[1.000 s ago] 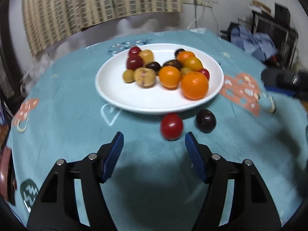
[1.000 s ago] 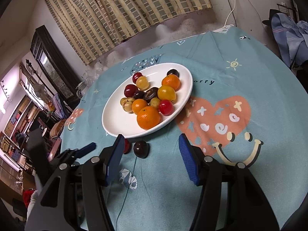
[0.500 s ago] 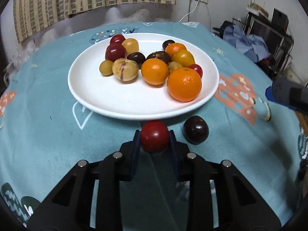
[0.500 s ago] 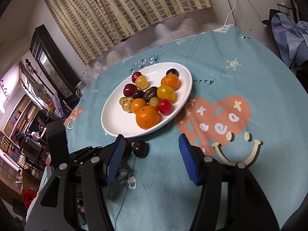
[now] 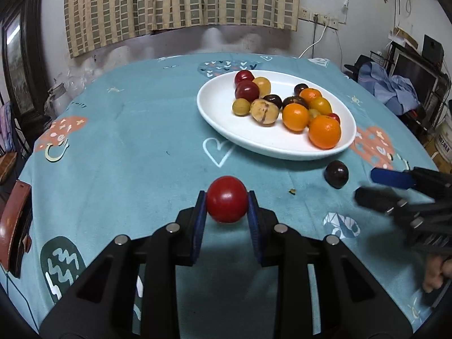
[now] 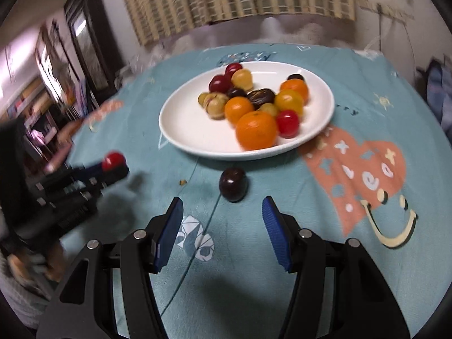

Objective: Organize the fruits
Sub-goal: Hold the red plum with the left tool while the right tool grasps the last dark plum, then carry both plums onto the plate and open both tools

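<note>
My left gripper is shut on a red round fruit, lifted off the teal cloth, left of and nearer than the white plate. The plate holds several fruits: oranges, red, yellow and dark ones. A dark plum lies on the cloth just in front of the plate. My right gripper stands open right behind the plum, which sits ahead of the gap between the blue pads. In the right wrist view the left gripper with the red fruit shows blurred at the left.
The round table wears a teal patterned tablecloth. A small crumb lies near the plum. A brown object sits at the table's left edge. Clothes and shelves stand beyond the right side; a curtain hangs behind.
The left gripper closed on the red fruit, then lifted it and drew back to the left, away from the plate. The right gripper swung in low behind the dark plum.
</note>
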The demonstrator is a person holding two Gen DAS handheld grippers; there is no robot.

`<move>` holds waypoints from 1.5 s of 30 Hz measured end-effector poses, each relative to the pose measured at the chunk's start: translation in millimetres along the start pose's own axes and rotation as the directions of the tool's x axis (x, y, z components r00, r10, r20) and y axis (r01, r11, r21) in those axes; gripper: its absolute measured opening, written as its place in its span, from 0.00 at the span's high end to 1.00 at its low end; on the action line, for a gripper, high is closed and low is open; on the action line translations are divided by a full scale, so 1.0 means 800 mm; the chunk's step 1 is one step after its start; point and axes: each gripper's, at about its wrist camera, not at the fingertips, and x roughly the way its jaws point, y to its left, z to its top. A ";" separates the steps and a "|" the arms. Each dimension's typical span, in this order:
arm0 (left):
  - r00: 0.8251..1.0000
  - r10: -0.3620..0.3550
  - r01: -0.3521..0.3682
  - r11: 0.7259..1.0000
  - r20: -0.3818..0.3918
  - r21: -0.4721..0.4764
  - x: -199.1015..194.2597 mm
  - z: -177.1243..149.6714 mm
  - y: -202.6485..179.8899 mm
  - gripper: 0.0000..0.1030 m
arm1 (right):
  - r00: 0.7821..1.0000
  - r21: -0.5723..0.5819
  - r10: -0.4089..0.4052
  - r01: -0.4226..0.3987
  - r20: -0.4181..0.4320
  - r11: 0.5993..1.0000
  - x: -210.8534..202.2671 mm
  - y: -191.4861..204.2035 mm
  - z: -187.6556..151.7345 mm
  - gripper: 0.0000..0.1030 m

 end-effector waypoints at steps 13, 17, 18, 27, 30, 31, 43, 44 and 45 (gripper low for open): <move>0.998 -0.046 0.045 0.999 -0.046 -0.021 0.012 -0.002 0.002 0.72 | 0.992 -0.062 -0.123 0.122 -0.014 0.991 0.051 0.011 0.019 0.61; 0.997 -0.041 0.041 0.999 -0.067 0.001 0.019 -0.007 -0.005 0.72 | 0.996 -0.016 -0.092 0.091 -0.016 0.996 0.049 -0.005 0.020 0.74; 0.997 -0.039 0.040 0.999 -0.072 0.008 0.021 -0.008 -0.007 0.72 | 0.996 -0.009 -0.086 0.086 -0.019 0.996 0.050 -0.007 0.021 0.74; 0.997 -0.020 0.022 0.999 -0.081 0.030 0.027 -0.011 -0.013 0.72 | 0.999 0.052 -0.042 0.044 -0.034 0.998 0.057 -0.016 0.026 0.72; 0.997 -0.016 0.019 0.999 -0.075 0.033 0.026 -0.011 -0.013 0.72 | 0.999 0.051 -0.039 0.040 -0.031 0.998 0.056 -0.015 0.025 0.74; 0.997 -0.013 0.015 0.999 -0.071 0.033 0.025 -0.011 -0.012 0.72 | 0.999 0.049 -0.040 0.041 -0.029 0.998 0.055 -0.014 0.024 0.74; 1.000 0.011 -0.010 0.998 -0.023 0.054 0.009 -0.012 -0.016 0.72 | 0.999 -0.013 0.020 -0.020 0.025 1.000 -0.006 0.023 -0.015 0.74; 1.000 0.015 -0.014 0.998 -0.018 0.056 0.006 -0.012 -0.017 0.72 | 0.999 -0.015 0.027 -0.026 0.034 1.000 -0.013 0.027 -0.019 0.74; 1.000 0.018 -0.017 0.998 -0.012 0.059 0.003 -0.013 -0.018 0.72 | 0.998 -0.012 0.035 -0.034 0.044 0.999 -0.019 0.030 -0.022 0.74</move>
